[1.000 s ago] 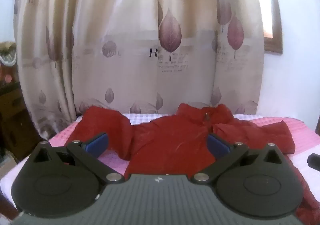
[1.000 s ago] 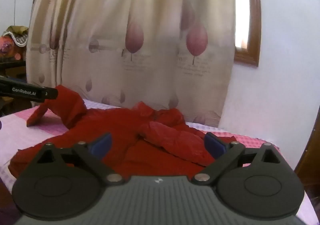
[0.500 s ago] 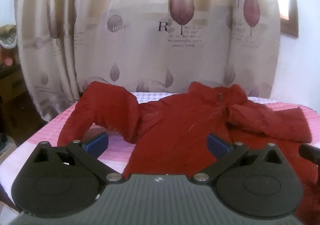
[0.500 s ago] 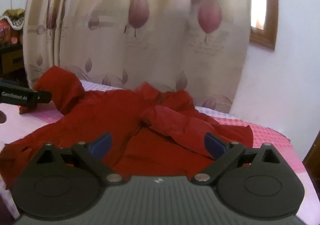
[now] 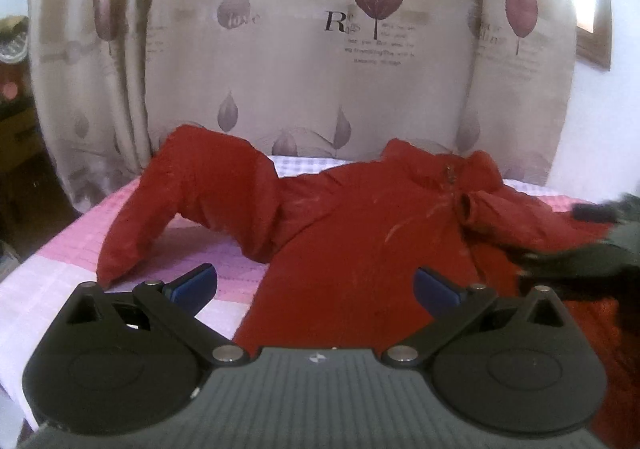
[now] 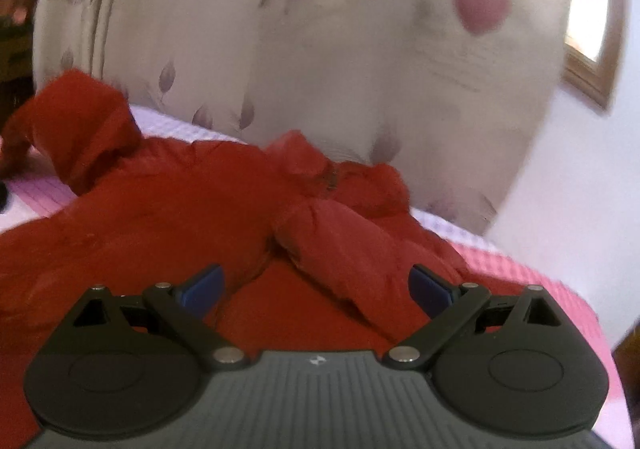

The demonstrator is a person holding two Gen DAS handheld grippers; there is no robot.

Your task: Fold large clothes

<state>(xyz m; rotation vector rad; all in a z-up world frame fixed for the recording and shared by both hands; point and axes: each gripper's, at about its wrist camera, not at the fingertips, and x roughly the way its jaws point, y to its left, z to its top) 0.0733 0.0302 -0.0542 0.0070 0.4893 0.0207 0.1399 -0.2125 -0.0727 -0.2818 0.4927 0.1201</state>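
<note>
A large red jacket [image 5: 360,233] lies spread on a pink checked bed [image 5: 208,257], collar toward the curtain. Its left sleeve [image 5: 188,201] humps up and bends down to the bed. Its right sleeve [image 6: 352,245] is folded across the chest. My left gripper [image 5: 314,287] is open and empty, above the jacket's lower left edge. My right gripper [image 6: 316,289] is open and empty, low over the folded right sleeve. The right gripper also shows in the left wrist view [image 5: 592,249], blurred, at the right edge over the jacket.
A beige curtain with leaf prints [image 5: 320,49] hangs right behind the bed. Dark wooden furniture [image 5: 16,137] stands at the left. A white wall and a wooden window frame [image 6: 588,77] are at the right. The bed's right edge [image 6: 592,313] is near the right gripper.
Both grippers have moved forward and down toward the jacket. The right gripper has come in over the right sleeve and now shows larger in the left wrist view. Both stay open.
</note>
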